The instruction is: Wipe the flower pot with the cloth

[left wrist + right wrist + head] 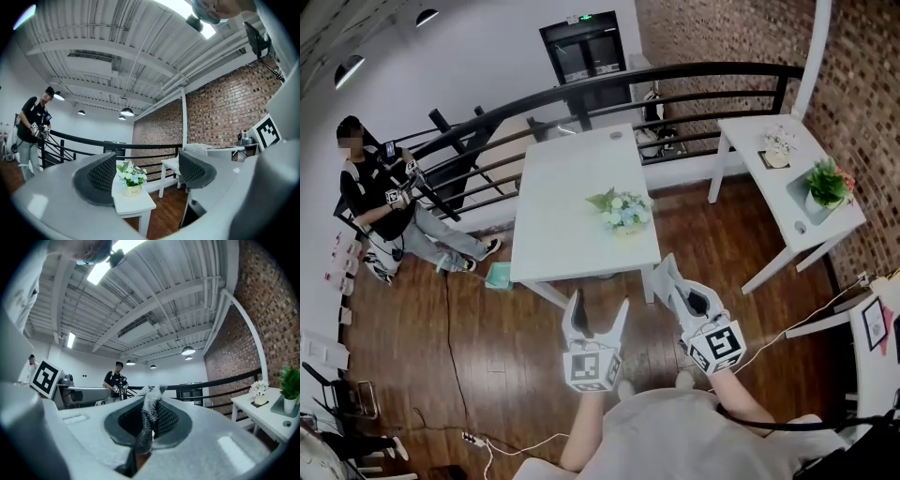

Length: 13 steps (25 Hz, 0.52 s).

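A small cream flower pot (625, 222) with white and pale blue flowers stands near the front right corner of a white table (567, 178). My left gripper (598, 302) hangs open before the table's front edge, empty. In the left gripper view the flower pot (132, 190) shows between the jaws, well beyond them, on the table (138, 206). My right gripper (667, 270), to the right of the left one, is shut on a grey knitted cloth (149, 427). The right gripper (151, 401) points past the table toward the railing.
A second white table (769, 183) at the right by the brick wall carries a green potted plant (827, 187). A black railing (581, 94) runs behind both tables. A person (380, 206) sits at the far left. A cable (450, 328) lies on the wood floor.
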{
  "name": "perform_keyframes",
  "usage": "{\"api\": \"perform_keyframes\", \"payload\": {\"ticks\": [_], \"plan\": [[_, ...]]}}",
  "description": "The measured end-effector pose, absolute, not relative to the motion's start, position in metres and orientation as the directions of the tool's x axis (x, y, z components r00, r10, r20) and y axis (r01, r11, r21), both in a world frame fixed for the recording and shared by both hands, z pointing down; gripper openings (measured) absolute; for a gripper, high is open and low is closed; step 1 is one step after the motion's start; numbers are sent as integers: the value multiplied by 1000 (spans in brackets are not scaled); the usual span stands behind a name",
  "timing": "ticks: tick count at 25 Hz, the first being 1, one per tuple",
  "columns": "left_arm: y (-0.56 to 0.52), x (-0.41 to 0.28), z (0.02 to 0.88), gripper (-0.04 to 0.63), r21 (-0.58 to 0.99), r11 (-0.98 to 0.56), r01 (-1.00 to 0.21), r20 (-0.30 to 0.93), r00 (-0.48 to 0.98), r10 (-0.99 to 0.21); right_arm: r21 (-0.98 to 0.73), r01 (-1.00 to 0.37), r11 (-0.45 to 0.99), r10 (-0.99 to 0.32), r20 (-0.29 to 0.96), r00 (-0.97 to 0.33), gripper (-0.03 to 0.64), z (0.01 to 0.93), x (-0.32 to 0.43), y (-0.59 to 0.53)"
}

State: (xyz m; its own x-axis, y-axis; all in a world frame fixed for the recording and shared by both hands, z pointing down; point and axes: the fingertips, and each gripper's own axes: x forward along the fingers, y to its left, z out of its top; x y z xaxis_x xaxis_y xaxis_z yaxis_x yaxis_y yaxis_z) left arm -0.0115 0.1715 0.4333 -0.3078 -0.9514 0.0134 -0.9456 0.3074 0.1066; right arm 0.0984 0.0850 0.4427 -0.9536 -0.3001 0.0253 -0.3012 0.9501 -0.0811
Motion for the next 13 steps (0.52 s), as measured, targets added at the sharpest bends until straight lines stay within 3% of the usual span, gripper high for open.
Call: {"api": "perform_keyframes", "payload": {"ticks": [13], "plan": [[173, -30, 447, 426, 131, 294, -947, 48, -290, -956, -82, -365, 927, -362, 49, -931, 5, 452, 88, 81]]}}
